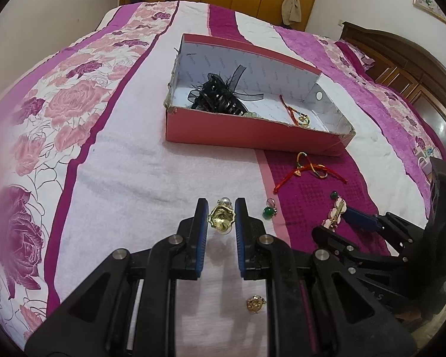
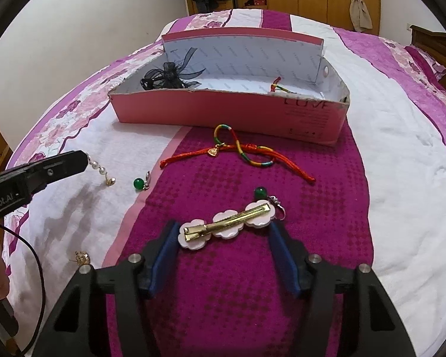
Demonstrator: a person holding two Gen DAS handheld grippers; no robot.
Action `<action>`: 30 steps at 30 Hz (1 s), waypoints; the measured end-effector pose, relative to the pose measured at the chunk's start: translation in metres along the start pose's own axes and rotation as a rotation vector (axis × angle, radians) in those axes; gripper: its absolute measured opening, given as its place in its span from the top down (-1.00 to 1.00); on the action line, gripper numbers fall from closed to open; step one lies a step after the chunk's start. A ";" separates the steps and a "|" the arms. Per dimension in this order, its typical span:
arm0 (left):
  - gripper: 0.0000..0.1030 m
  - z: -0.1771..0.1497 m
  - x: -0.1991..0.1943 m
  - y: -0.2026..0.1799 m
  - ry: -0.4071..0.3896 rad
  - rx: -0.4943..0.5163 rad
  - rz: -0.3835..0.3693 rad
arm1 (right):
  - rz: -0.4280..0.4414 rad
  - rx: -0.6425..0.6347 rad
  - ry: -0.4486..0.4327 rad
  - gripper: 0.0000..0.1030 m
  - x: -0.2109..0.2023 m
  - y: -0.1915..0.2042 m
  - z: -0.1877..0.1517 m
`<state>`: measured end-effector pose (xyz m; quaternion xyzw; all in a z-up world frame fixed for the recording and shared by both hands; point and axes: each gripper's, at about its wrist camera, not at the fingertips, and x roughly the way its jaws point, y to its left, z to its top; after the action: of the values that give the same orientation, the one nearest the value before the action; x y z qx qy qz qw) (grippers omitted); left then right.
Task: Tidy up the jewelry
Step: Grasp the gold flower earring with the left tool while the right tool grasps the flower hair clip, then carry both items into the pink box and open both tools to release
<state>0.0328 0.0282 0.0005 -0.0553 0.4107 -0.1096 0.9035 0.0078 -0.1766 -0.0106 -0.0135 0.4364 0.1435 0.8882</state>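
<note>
**Fingers close in on a pearl earring and a flower clip**

Fingers of the left gripper (image 1: pixel 221 215) sit on both sides of the gold shell earring with pearls (image 1: pixel 221 219), nearly pinching it, and I cannot tell if they touch it yet. In the right wrist view its pearls dangle from the tip, above the flowery purple and white bed cover (image 2: pixel 401 148). It looks tiny, light and easy to drop, so a soft pinch on the gold shell is best.

The right gripper (image 2: pixel 221 239) is spread wide around the pink flower hair clip with a gold metal bar (image 2: pixel 227 227), which lies flat on the bed. The clip looks stiff and smooth. Squeezing its two ends seems safest.

The pink cardboard box (image 2: pixel 223 110) waits just behind. A red and rainbow cord bracelet (image 2: pixel 243 151) lies between them.
</note>
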 end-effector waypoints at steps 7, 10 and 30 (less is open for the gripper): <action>0.82 0.003 -0.008 -0.005 -0.041 0.011 -0.003 | 0.026 0.025 -0.047 -0.23 -0.014 -0.005 0.000; 0.82 0.005 -0.014 -0.008 -0.077 0.017 -0.004 | 0.024 0.027 -0.097 -0.23 -0.025 -0.006 0.003; 0.82 0.038 -0.015 -0.036 -0.331 0.077 0.024 | -0.067 0.046 -0.329 -0.24 -0.046 -0.019 0.030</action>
<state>0.0467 -0.0026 0.0436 -0.0329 0.2523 -0.1039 0.9615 0.0089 -0.2015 0.0417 0.0159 0.2873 0.1040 0.9520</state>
